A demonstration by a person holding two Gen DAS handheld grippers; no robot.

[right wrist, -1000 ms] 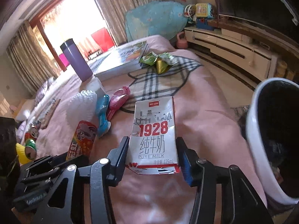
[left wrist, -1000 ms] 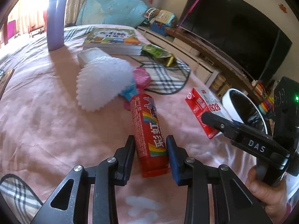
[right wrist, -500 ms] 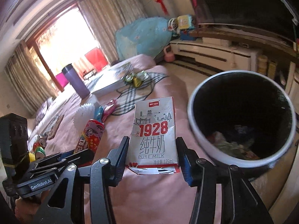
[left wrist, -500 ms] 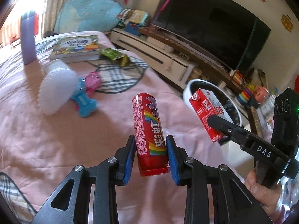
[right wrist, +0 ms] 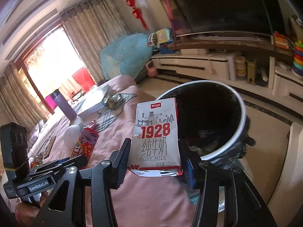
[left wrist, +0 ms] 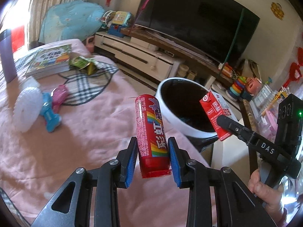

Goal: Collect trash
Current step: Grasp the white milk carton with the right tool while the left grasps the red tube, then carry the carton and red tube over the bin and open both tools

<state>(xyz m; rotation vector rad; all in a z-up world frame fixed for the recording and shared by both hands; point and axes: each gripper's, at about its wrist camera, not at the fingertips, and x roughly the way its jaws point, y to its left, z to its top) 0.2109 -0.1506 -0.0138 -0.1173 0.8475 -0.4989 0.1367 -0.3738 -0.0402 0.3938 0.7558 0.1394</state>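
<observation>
My left gripper (left wrist: 152, 155) is shut on a red candy tube (left wrist: 150, 132) with a rainbow print, held in the air above the pink bed near its foot edge. My right gripper (right wrist: 155, 158) is shut on a small 1928 milk carton (right wrist: 156, 134), held beside the near rim of the white trash bin (right wrist: 240, 132). In the left wrist view the carton (left wrist: 214, 113) hangs over the bin's (left wrist: 170, 113) right rim. The bin has a dark inside with some rubbish at the bottom. The tube also shows in the right wrist view (right wrist: 85, 143).
On the pink bed (left wrist: 75, 132) lie a white foam net (left wrist: 26, 109), a blue toy (left wrist: 50, 115), a pink toy (left wrist: 59, 94), a green wrapper (left wrist: 83, 64), books (left wrist: 51, 60) and a purple bottle (left wrist: 7, 58). A TV stand (left wrist: 151, 56) runs behind the bin.
Both grippers have lifted their items off the bed and swung right toward the bin. The carton has come from over the bed to the bin's rim.
</observation>
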